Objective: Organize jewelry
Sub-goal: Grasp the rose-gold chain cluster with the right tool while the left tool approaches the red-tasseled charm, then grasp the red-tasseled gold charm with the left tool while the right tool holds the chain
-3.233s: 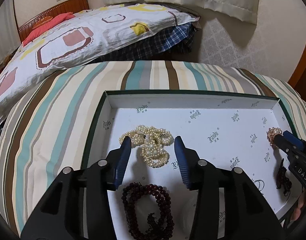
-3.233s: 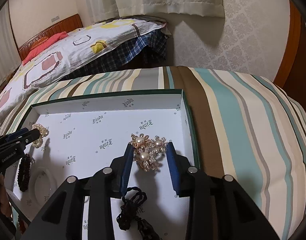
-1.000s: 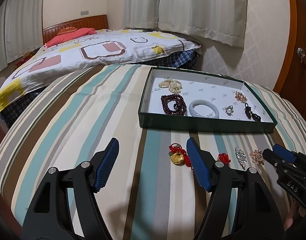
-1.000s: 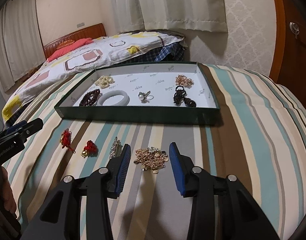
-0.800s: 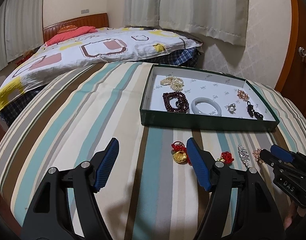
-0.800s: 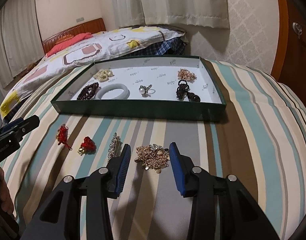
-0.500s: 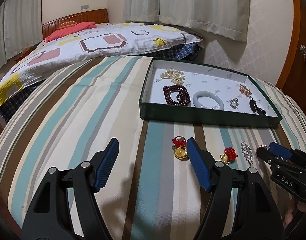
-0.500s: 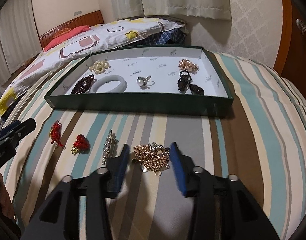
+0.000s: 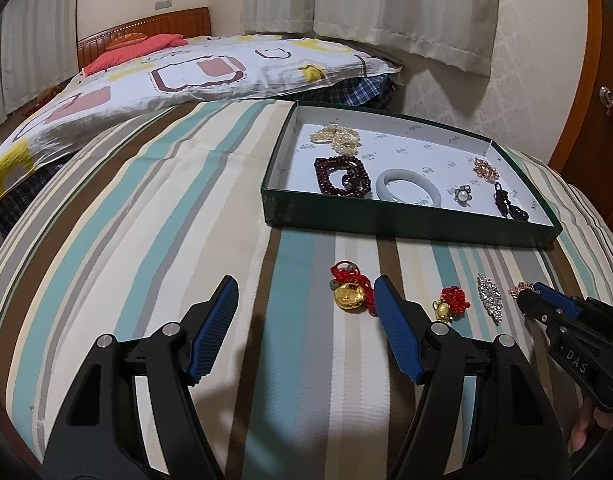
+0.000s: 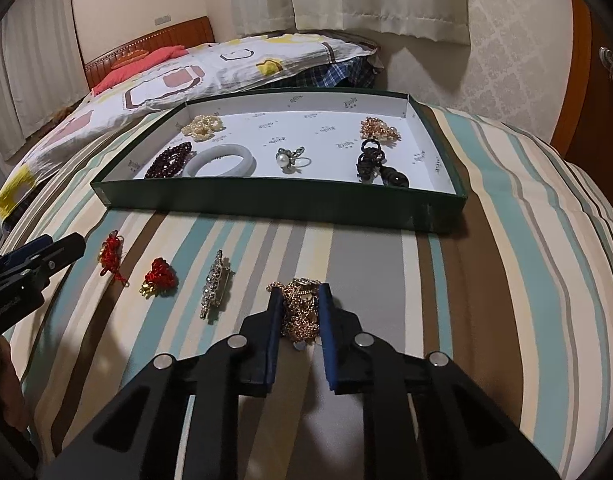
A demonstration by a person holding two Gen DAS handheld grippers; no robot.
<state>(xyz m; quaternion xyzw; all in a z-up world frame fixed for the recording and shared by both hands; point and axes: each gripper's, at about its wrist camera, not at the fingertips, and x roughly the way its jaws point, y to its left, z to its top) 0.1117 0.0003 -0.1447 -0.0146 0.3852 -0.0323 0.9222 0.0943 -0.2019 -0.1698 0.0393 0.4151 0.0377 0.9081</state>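
Jewelry: six boxed (image 10: 242, 162), four loose (image 10: 214, 282)

the bedspread (image 10: 506, 240) runs in teal, cream, brown and grey stripes, and on it sits a dark green tray (image 10: 266, 204) lined in white paper with small grey print. inside lie cream pearls (image 10: 202, 126), dark red beads (image 10: 168, 160), a pale grey-white bangle (image 10: 220, 160) and a black cord piece (image 10: 372, 164). outside it are two red knotted charms with gold, a silver brooch (image 10: 214, 284) and a rose-gold chain (image 10: 300, 308) between blue pads (image 10: 274, 332).
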